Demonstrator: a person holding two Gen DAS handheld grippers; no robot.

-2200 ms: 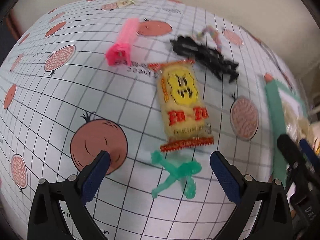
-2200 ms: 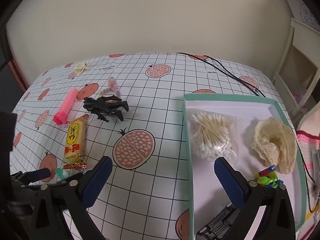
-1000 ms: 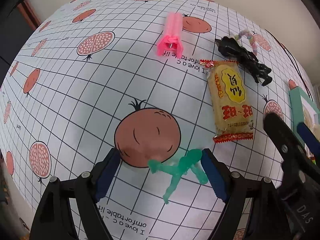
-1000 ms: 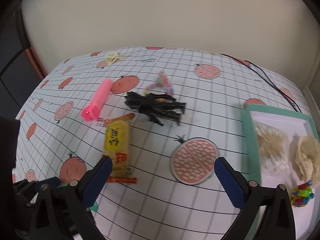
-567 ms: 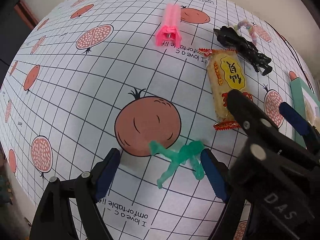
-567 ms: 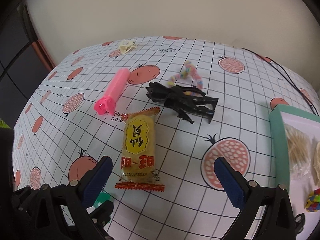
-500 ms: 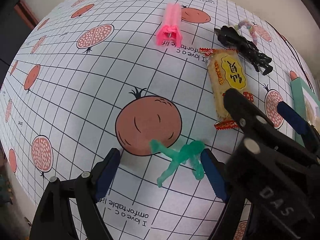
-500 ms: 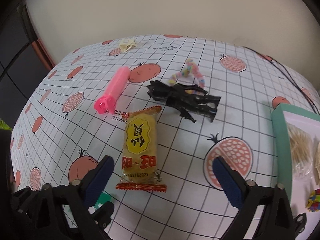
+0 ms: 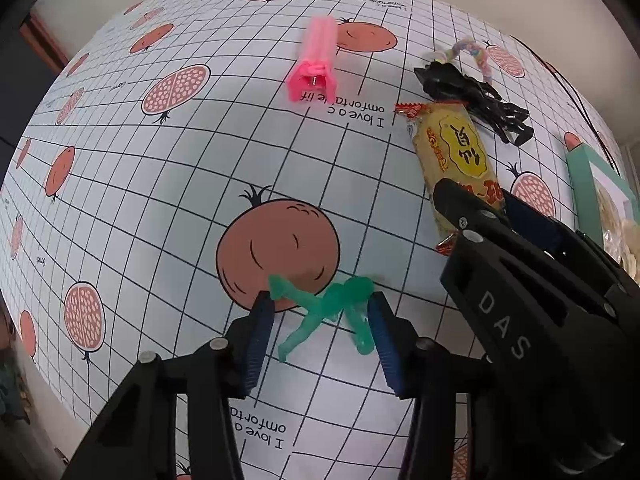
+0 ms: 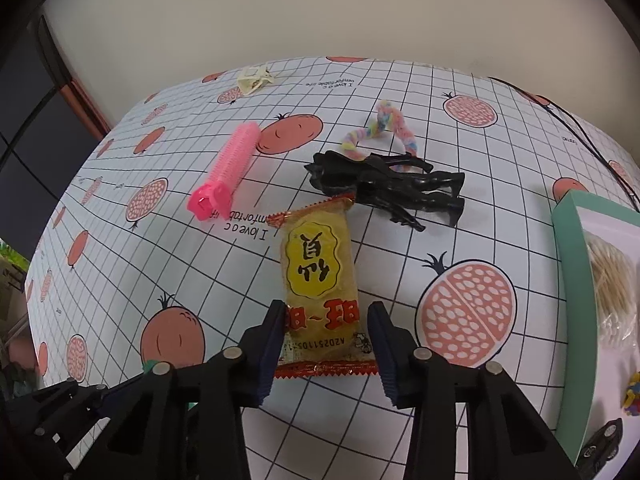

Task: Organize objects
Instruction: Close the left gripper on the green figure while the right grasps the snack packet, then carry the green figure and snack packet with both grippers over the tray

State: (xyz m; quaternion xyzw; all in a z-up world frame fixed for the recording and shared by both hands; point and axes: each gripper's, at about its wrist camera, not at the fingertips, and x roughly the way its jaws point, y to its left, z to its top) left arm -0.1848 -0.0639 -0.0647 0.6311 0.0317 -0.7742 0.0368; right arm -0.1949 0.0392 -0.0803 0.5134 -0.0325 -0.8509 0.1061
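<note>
Plain cream wall behind; we see a bench (image 10: 500,152) covered in a grid cloth printed with pomegranates. Since half a second ago both grippers have narrowed a lot. The left gripper (image 9: 318,322) had its blue pads wide apart; now they sit right against the green toy figure (image 9: 324,312), the left pad at its arm, the right pad at its leg. We cannot tell if the squeeze is firm or just touching; the figure lies on the cloth, over the edge of a printed pomegranate. The right gripper (image 10: 326,334) has likewise come in from wide open and now brackets the near end of the yellow snack packet (image 10: 320,284), pads at both sides; the packet lies flat on the bench. In the left view the right gripper (image 9: 480,216) covers the packet's near end.

Unmoved: pink hair roller (image 10: 226,172) to the left, black toy figure (image 10: 384,184) behind the packet, touching its far end, pastel twisted cord (image 10: 384,126) partly under the black figure, cream clip (image 10: 254,78) at the far edge.

Hard to see: the teal tray (image 10: 564,280) is cut off at the right edge; the cotton swab bag (image 10: 612,280) inside is only partly in frame. A small multicoloured thing and a dark thing at the tray's near end are too cropped to name. From the right view the green figure is almost fully hidden behind the left gripper.
</note>
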